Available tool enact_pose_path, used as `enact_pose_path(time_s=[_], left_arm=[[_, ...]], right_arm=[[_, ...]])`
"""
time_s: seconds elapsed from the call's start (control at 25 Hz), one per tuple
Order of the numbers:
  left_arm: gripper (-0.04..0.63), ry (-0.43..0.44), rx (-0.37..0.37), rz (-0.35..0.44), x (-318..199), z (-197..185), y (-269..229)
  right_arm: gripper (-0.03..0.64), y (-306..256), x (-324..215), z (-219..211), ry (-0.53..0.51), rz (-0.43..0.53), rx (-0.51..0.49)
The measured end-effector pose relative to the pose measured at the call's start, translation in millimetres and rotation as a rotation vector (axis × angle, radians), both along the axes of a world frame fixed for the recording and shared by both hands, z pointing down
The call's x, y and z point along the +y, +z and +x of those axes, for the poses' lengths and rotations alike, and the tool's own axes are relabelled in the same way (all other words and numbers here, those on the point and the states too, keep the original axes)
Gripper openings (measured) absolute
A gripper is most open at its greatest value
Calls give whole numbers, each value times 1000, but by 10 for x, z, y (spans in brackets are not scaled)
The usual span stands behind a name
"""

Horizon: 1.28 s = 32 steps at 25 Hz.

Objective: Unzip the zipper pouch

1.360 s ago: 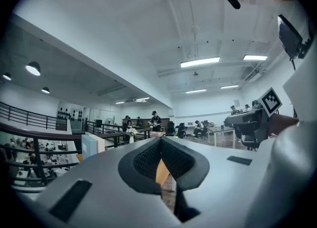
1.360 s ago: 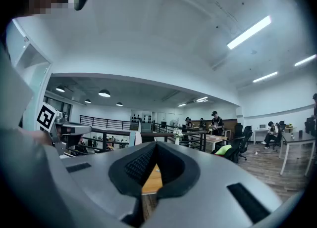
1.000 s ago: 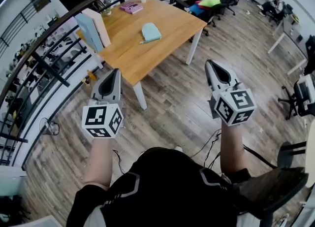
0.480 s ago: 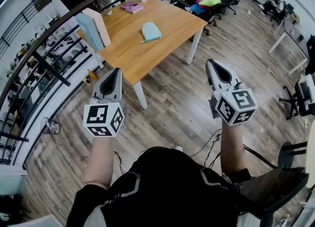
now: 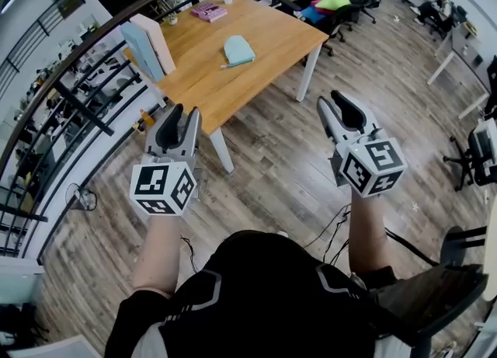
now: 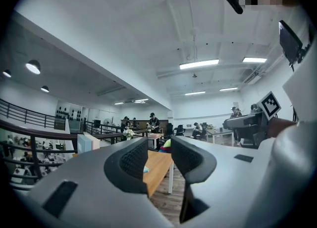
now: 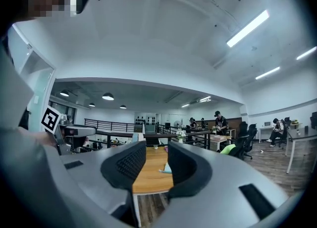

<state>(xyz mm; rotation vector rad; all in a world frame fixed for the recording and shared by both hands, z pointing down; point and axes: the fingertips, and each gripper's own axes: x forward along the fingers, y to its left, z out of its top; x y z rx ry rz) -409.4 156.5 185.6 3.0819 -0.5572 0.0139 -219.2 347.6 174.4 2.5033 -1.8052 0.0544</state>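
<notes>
Since the frame a second back, both pairs of jaws have gone from together to parted and are opening now; the hands themselves have barely shifted, and the table has not come any closer.

Left gripper (image 5: 185, 110): jaws apart, nothing between the pads, only the distant table seen through the gap; right gripper (image 5: 331, 99): the same, jaws apart and empty.

Zipper pouch (image 5: 238, 50) lies flat near the middle of the wooden table (image 5: 273, 35), well apart from both grippers, with bare plank floor and the table's near corner in between; it sits ahead and between the two lines of aim, somewhat nearer the left gripper; both gripper views frame it through their gaps.

Pouch is pale teal, soft-looking, rounded at the far end, long axis running roughly away from the person and a little rightward; a thin darker strip along its near edge is probably the zipper side, though too small to be sure, and the pull cannot be made out; it appears closed.

Judgement: approach not yet begun.
</notes>
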Motion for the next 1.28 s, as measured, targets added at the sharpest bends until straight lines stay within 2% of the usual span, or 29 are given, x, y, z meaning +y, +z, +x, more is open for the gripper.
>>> enact_pose_path(time_s=[0.08, 0.24, 0.64, 0.84, 1.12, 1.28], left_arm=[[169, 3, -1, 5, 30, 48, -3], [225, 27, -7, 23, 154, 168, -13], [227, 56, -13, 59, 462, 606, 43], [227, 47, 19, 88, 575, 829, 3], [227, 0, -8, 53, 398, 1112, 175], [227, 35, -32, 48, 184, 1396, 313]], right_arm=[[174, 6, 12, 37, -12, 0, -2], [193, 11, 59, 119, -29, 1, -8], [229, 99, 297, 495, -62, 17, -11], [241, 132, 364, 686, -97, 17, -7], [243, 266, 180, 951, -121, 6, -20], [244, 328, -83, 1160, -122, -7, -16]])
